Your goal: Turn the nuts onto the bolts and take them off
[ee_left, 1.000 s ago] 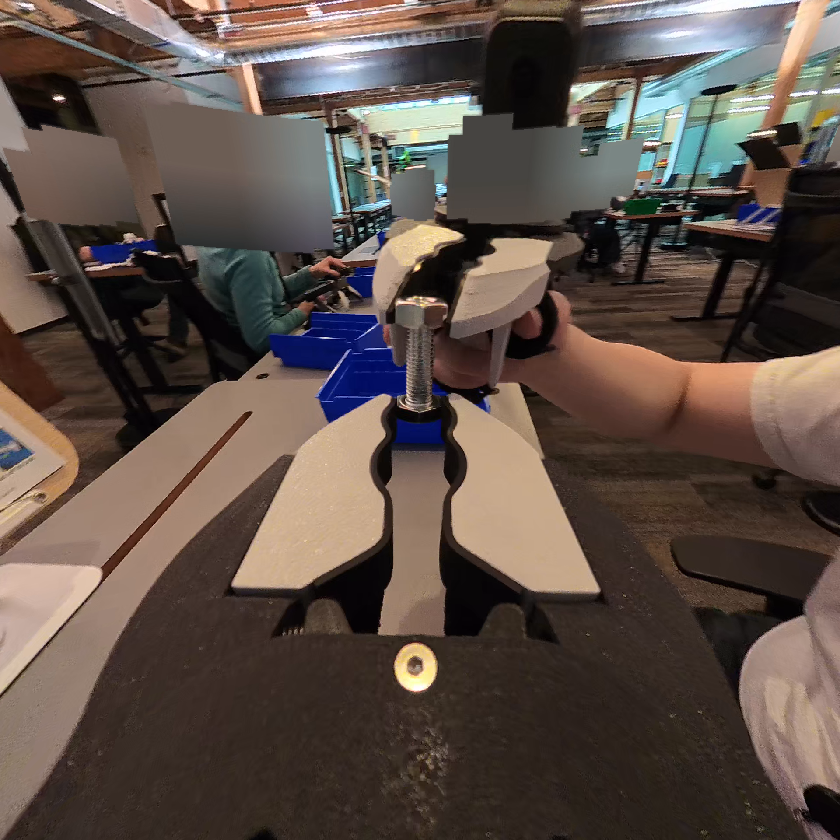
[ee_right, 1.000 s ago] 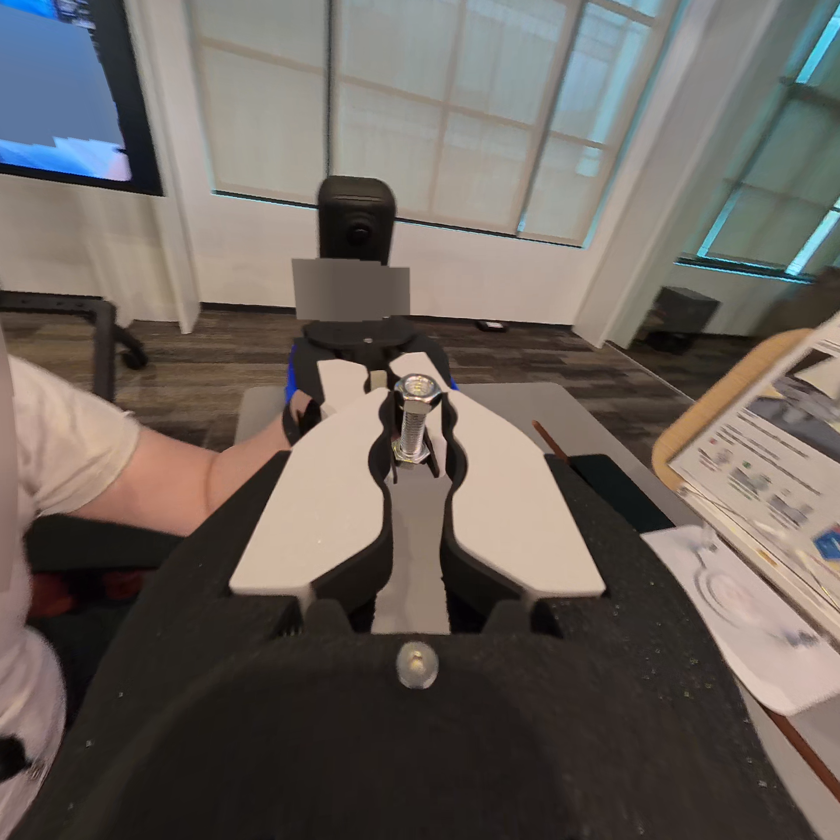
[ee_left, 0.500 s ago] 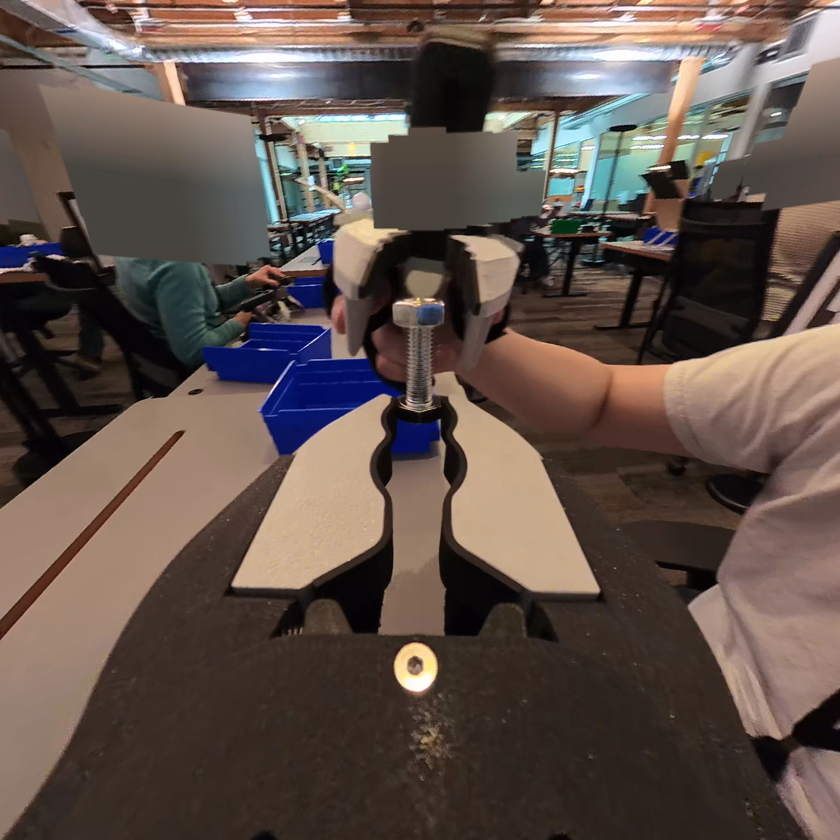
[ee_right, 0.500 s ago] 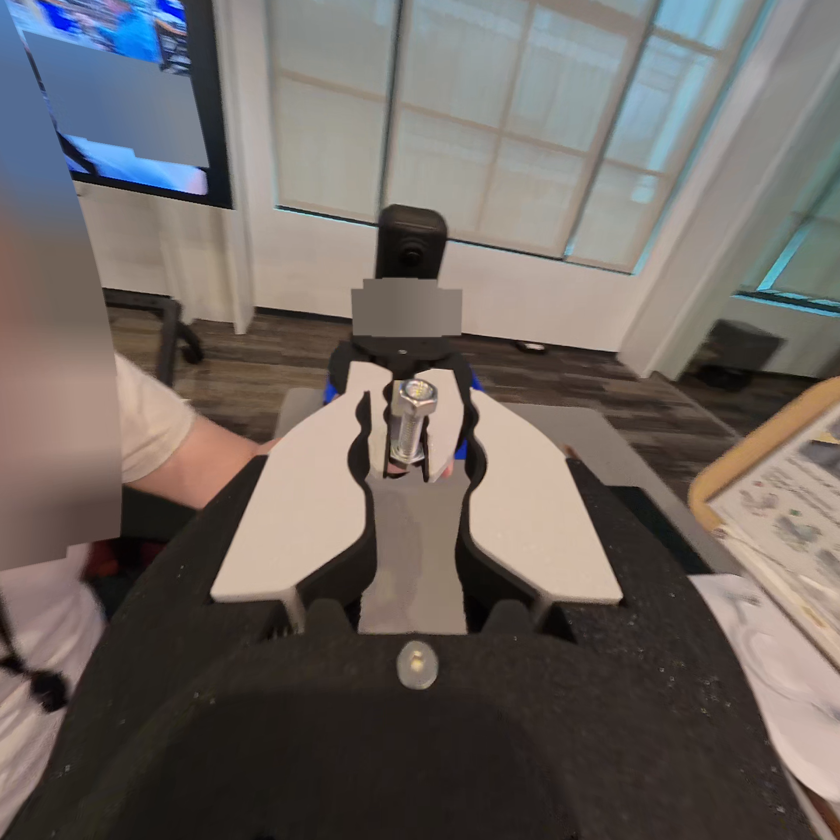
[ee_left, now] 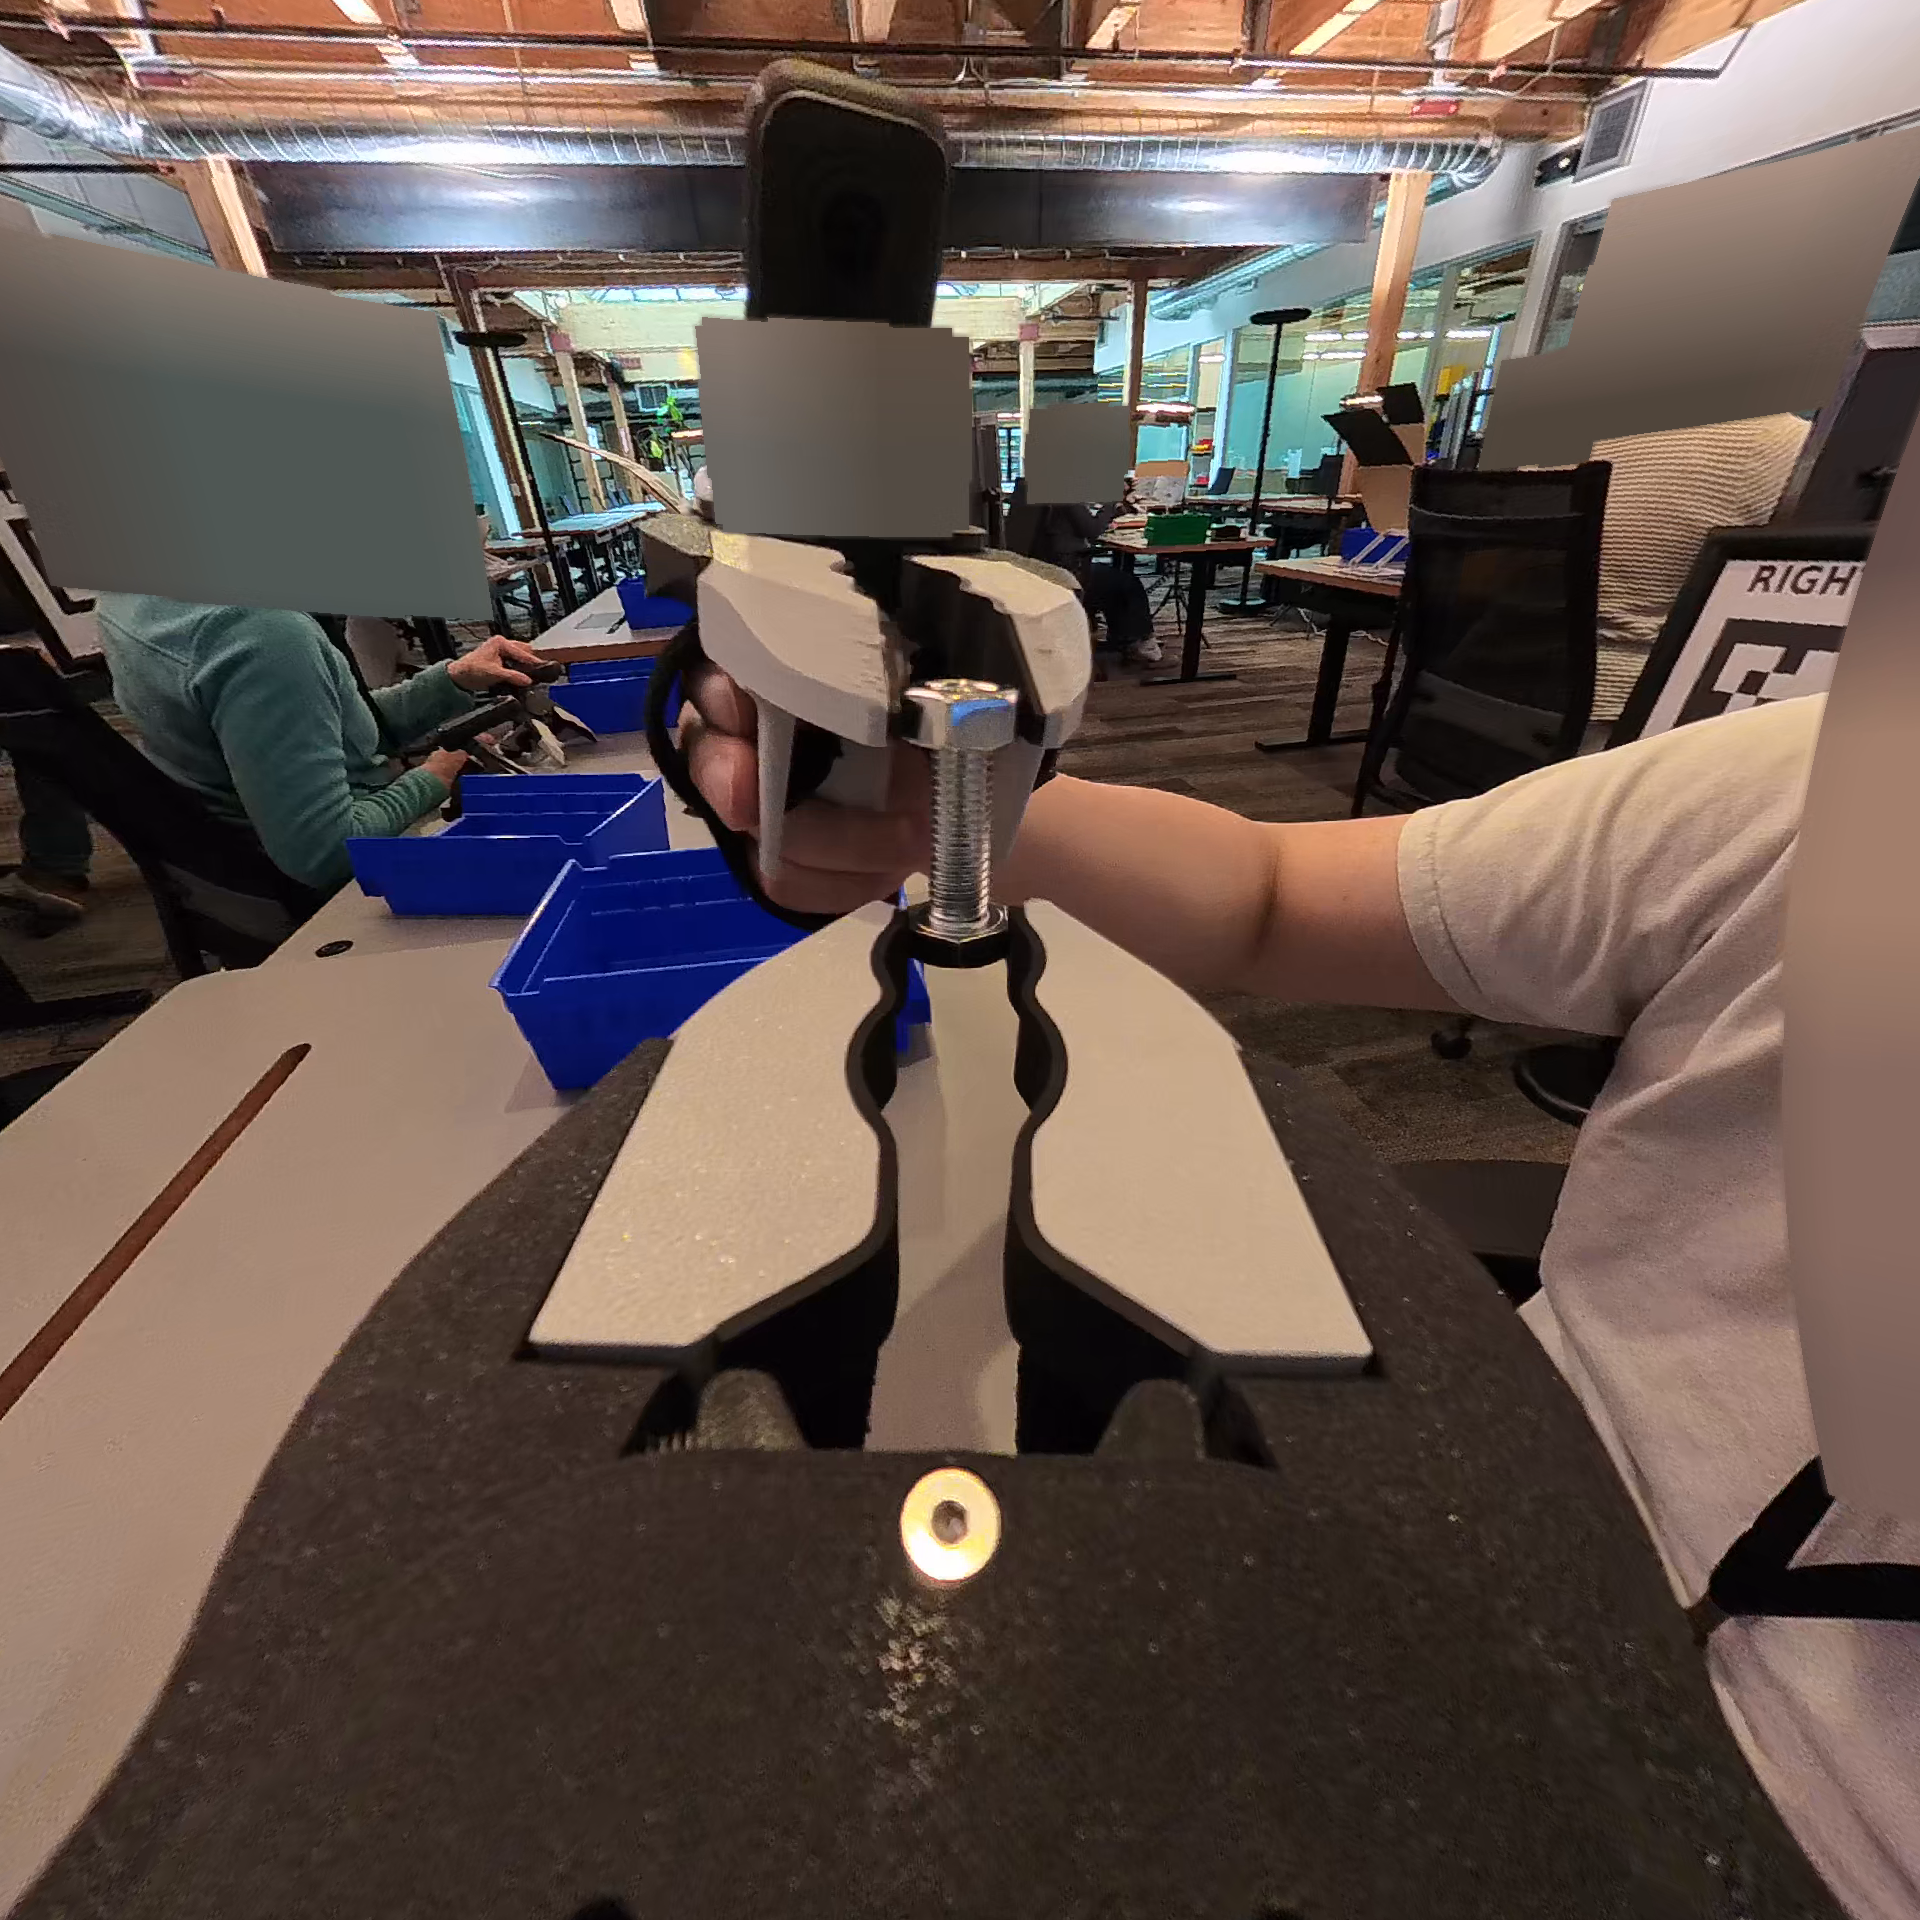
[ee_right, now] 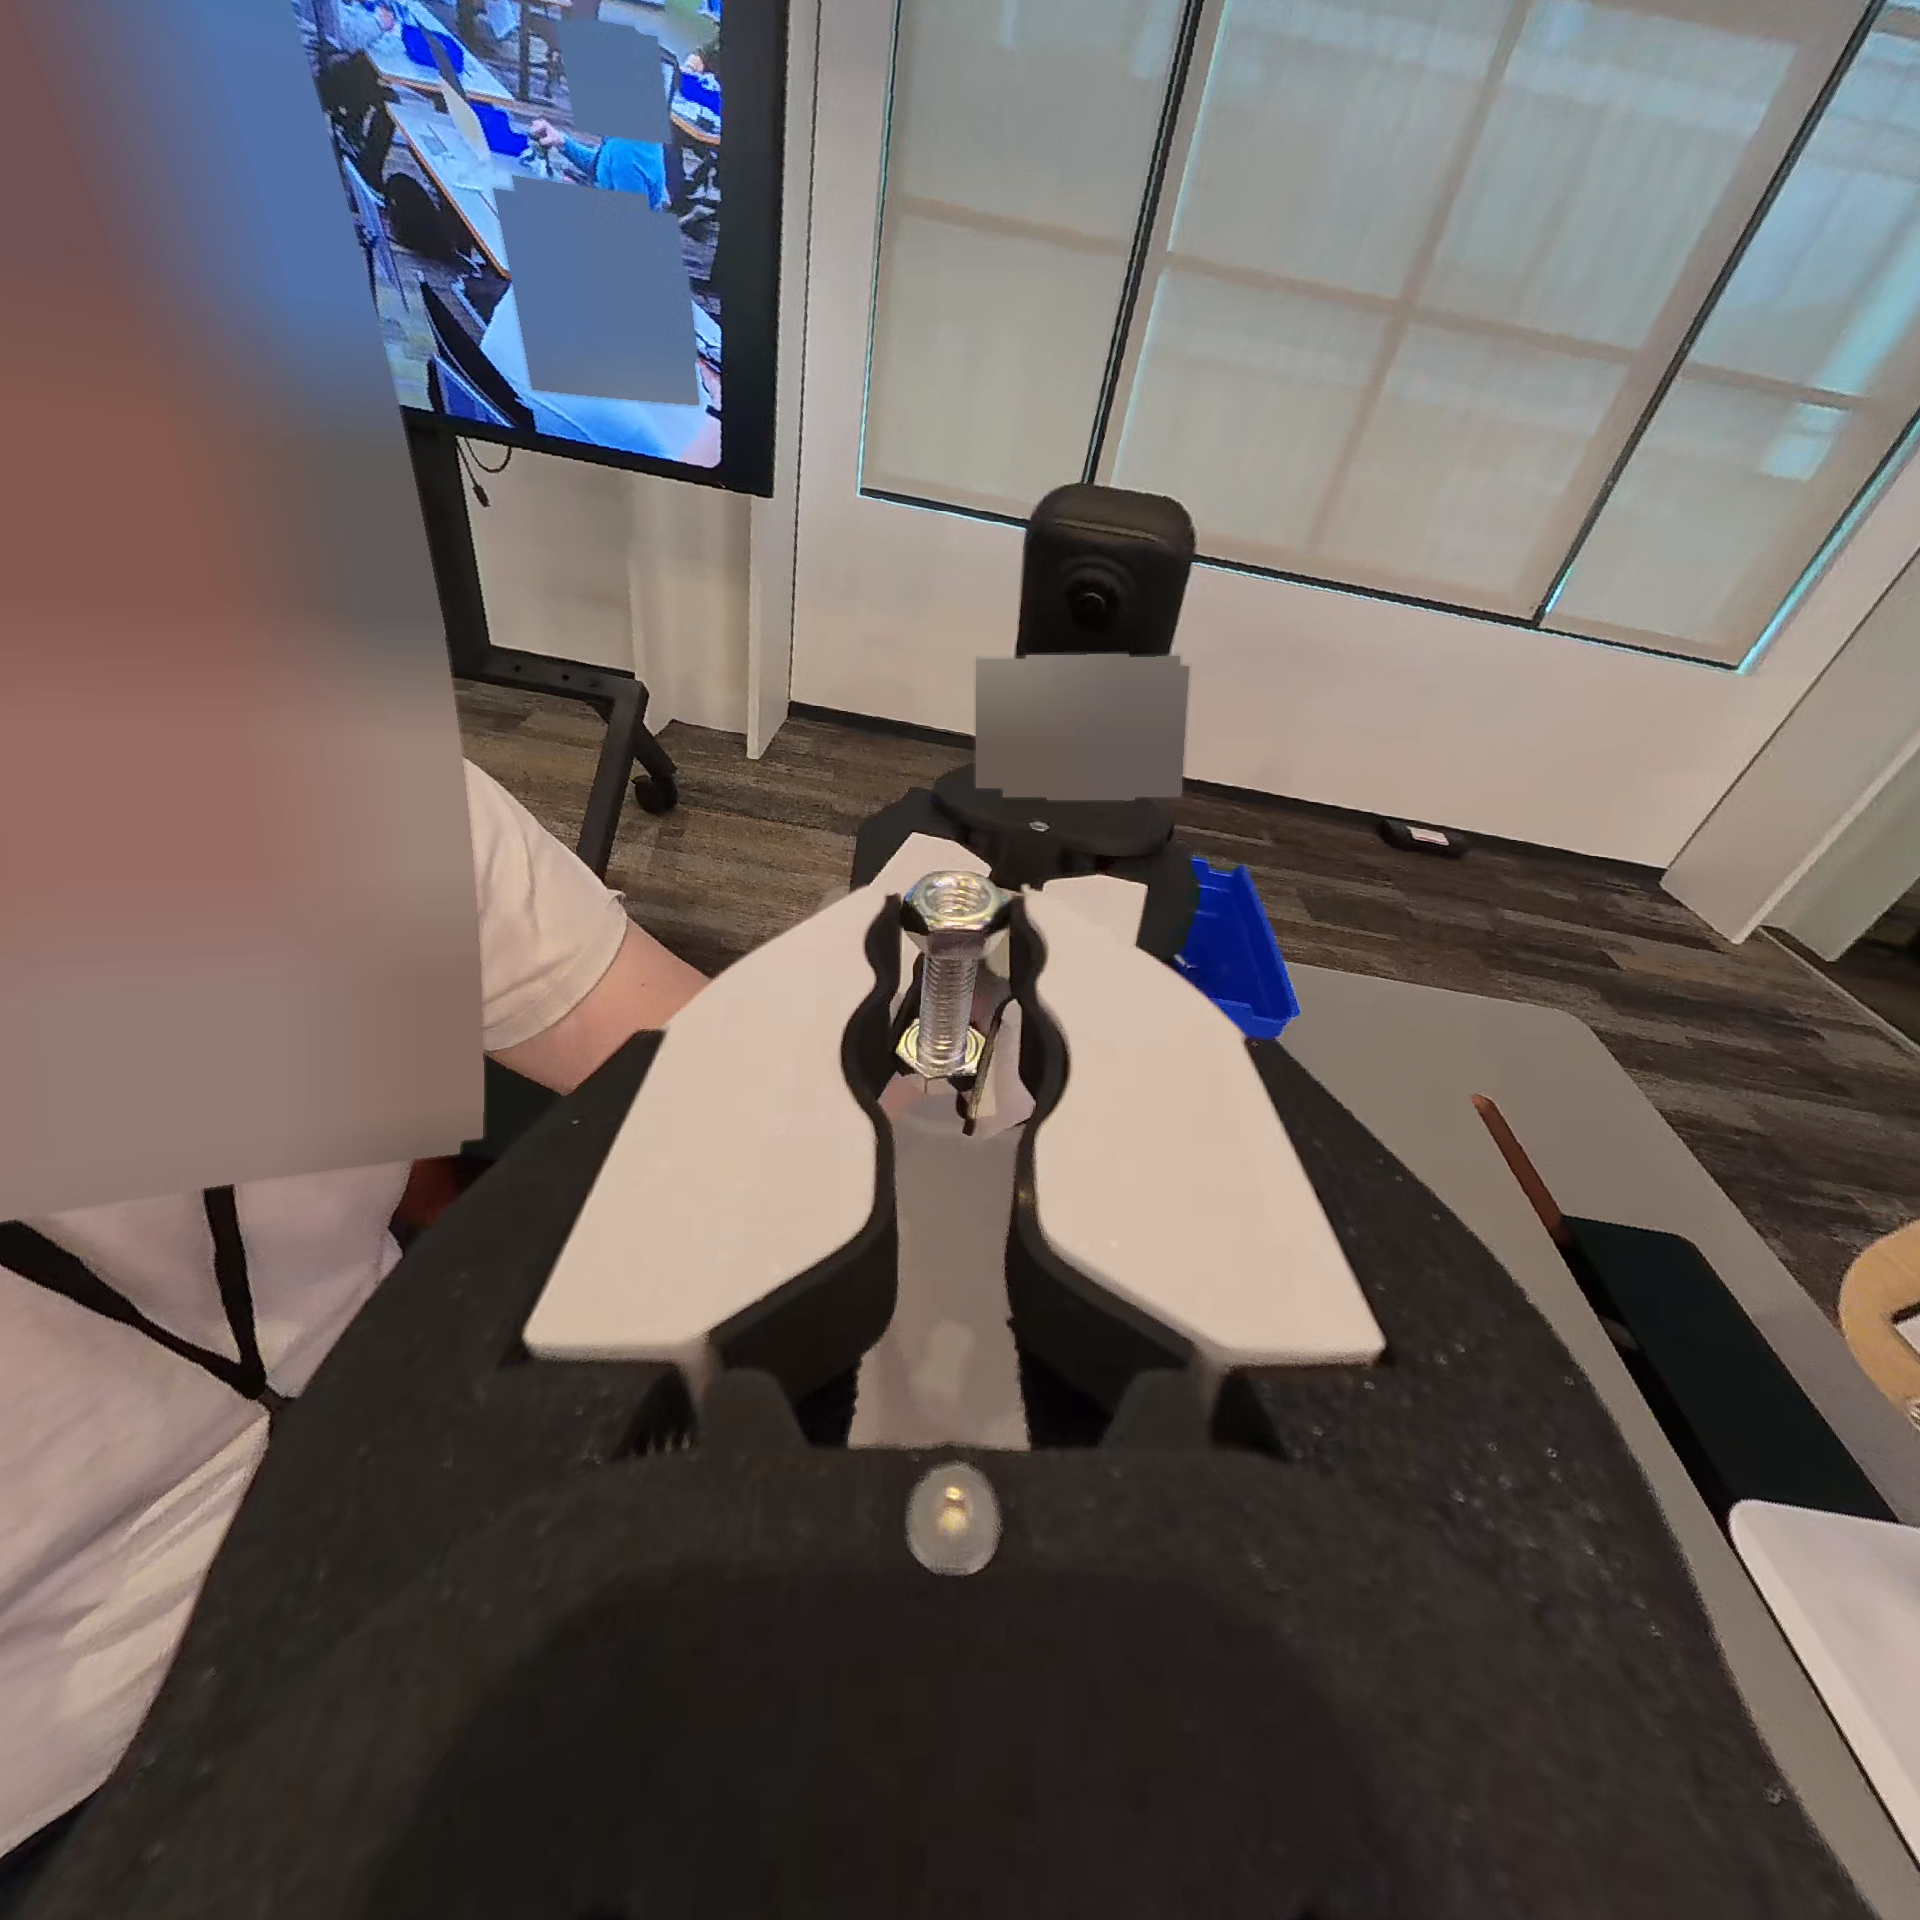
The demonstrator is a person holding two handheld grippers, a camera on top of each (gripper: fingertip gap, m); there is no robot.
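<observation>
A silver bolt [ee_left: 961, 821] stands upright between my two grippers, above the table. My left gripper [ee_left: 954, 940] is shut on the nut [ee_left: 951, 923] at the bolt's lower end. My right gripper [ee_right: 954, 912] comes from the opposite side and is shut on the hex bolt head [ee_right: 951, 902]. In the right wrist view the threaded shaft [ee_right: 940, 987] runs down to the nut [ee_right: 935, 1051]. Much of the thread between head and nut is bare. In the left wrist view the right gripper [ee_left: 961, 712] is rolled to one side, with a hand on its handle.
Two blue bins [ee_left: 644, 956] [ee_left: 509, 842] stand on the grey table [ee_left: 208, 1091] beyond the grippers. A person in a teal sleeve [ee_left: 260, 727] sits at the far left. A black mat [ee_right: 1662, 1330] and white paper [ee_right: 1849, 1621] lie to the right. Only a small space, under 4 cm, lies between the two pairs of fingers.
The right gripper's jaws stood wider around the bolt head half a second ago and are closed on it again. It has rolled about the bolt's axis. The left gripper kept hold of the nut.
</observation>
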